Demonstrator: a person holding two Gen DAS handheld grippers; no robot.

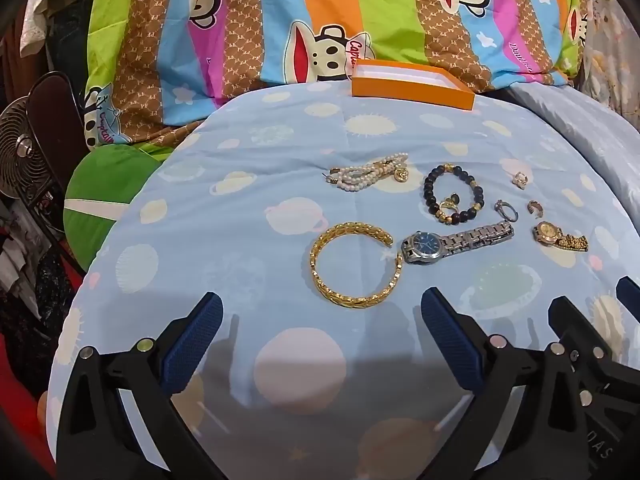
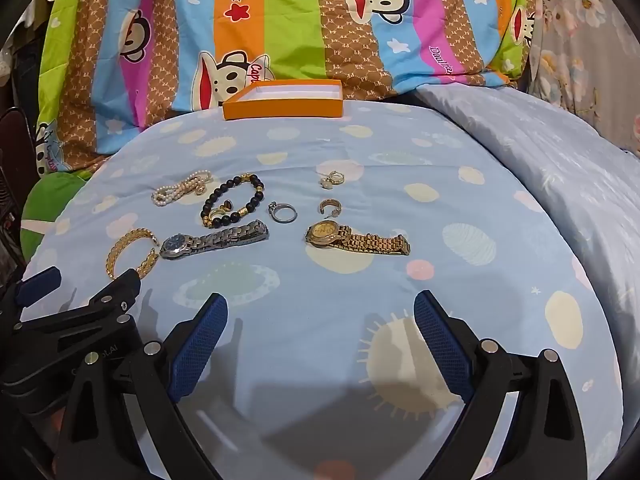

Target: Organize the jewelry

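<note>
Jewelry lies on a light blue cushion [image 1: 248,248]. In the left wrist view: a gold bangle [image 1: 320,276], a silver watch with blue dial [image 1: 424,246], a gold watch [image 1: 546,233], a black bead bracelet [image 1: 428,196], a pearl bracelet [image 1: 368,174], a silver ring [image 1: 505,210]. An open orange box [image 1: 412,90] stands at the cushion's far edge. My left gripper [image 1: 320,304] is open and empty, just short of the bangle. My right gripper [image 2: 320,304] is open and empty, in front of the gold watch [image 2: 356,238]; the box [image 2: 282,106] lies beyond.
A striped cartoon-print blanket [image 1: 248,28] rises behind the box. A fan [image 1: 24,160] and a green cushion [image 1: 104,192] stand at the left. A pale quilt [image 2: 560,168] lies at the right. Small earrings [image 2: 332,179] and a gold ring [image 2: 331,205] lie near the watches.
</note>
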